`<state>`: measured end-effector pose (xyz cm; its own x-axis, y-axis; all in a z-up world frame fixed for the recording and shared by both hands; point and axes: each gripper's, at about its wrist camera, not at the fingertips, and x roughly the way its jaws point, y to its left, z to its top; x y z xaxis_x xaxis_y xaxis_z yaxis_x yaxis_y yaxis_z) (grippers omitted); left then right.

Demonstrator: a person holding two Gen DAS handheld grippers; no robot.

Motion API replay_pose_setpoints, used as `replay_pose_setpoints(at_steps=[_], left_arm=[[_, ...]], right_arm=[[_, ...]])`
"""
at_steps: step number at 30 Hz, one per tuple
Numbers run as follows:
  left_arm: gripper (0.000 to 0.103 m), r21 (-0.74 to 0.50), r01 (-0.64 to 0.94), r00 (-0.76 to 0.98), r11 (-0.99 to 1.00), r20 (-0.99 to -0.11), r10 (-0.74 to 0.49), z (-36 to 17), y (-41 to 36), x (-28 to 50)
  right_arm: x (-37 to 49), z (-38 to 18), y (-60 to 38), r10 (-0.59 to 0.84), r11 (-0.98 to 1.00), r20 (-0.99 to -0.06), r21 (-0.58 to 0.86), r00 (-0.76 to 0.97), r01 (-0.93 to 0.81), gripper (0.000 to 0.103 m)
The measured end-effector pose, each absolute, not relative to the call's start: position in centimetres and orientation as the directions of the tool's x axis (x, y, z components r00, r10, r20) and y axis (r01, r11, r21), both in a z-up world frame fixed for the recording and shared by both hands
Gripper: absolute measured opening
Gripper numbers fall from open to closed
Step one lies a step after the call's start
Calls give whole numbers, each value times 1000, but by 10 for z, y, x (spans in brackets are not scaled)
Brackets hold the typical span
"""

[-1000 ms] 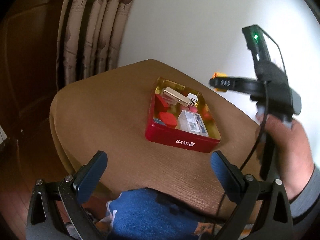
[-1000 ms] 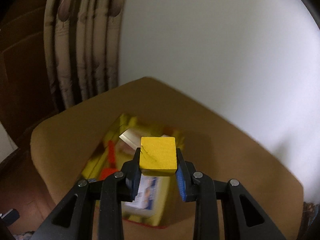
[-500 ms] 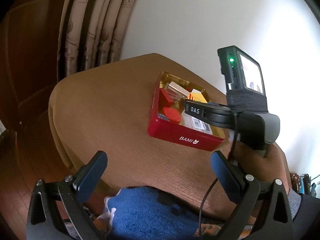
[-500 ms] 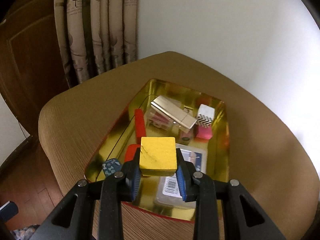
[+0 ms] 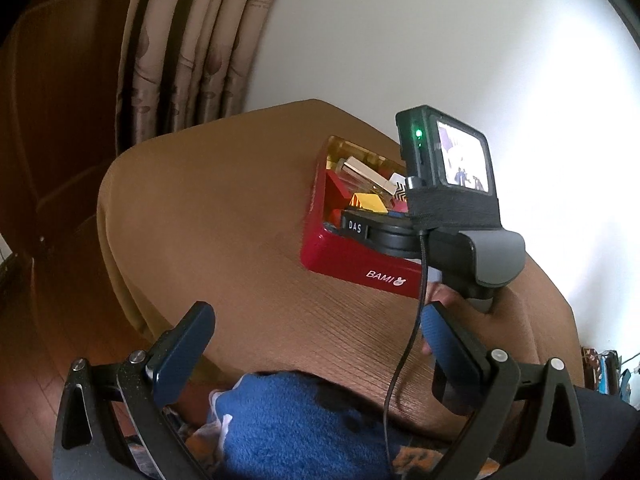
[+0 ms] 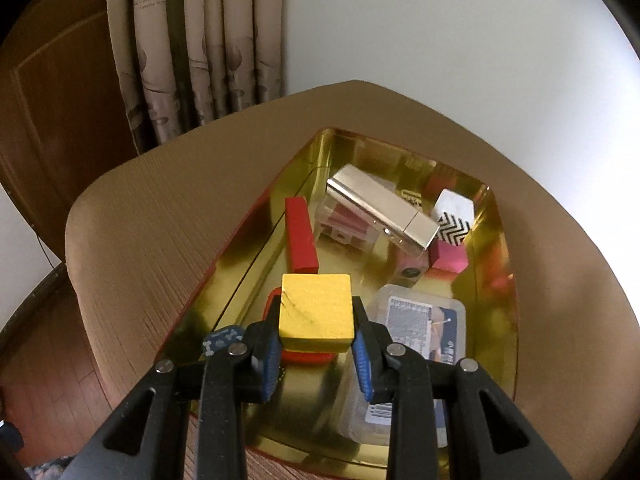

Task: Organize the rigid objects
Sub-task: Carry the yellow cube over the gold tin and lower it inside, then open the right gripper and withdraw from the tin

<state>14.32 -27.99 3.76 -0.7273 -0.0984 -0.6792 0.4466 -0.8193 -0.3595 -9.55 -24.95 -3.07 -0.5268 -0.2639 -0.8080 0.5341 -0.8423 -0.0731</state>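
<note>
Right gripper clamped on a yellow wooden block, blue pads pressing both side faces, block square to the camera and held over the near end of the red tin with gold interior. Directly under the block, a red rounded piece, mostly hidden, shape unclear. Just left of the fingers, a small dark blue die on the tin floor. Right of the fingers, a clear plastic case with a printed label. Ahead of the block, a red rectangular block lying lengthwise; further ahead and right, a gold lighter-shaped bar resting tilted on a clear box, a white cube with black zigzag, a pink block.

Left gripper jaws wide apart, nothing between them, hanging over the near edge of the brown cushion short of the tin. Blue fabric below it. The right tool's camera unit stands ahead and right, above the tin.
</note>
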Motion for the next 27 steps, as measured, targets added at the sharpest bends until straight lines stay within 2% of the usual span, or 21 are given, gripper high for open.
replay_pose_setpoints(at_steps=[14, 19, 27], left_arm=[[102, -346, 457, -720, -819, -685, -112, 35, -276, 143], [102, -313, 448, -727, -837, -673, -137, 40, -271, 145], [102, -189, 435, -767, -880, -589, -253, 68, -248, 157]], right_arm=[[-93, -35, -247, -275, -847, -797, -64, -538, 528, 31], [-89, -23, -240, -312, -848, -772, -36, -553, 529, 50], [-63, 36, -205, -304, -859, -668, -116, -679, 499, 61]])
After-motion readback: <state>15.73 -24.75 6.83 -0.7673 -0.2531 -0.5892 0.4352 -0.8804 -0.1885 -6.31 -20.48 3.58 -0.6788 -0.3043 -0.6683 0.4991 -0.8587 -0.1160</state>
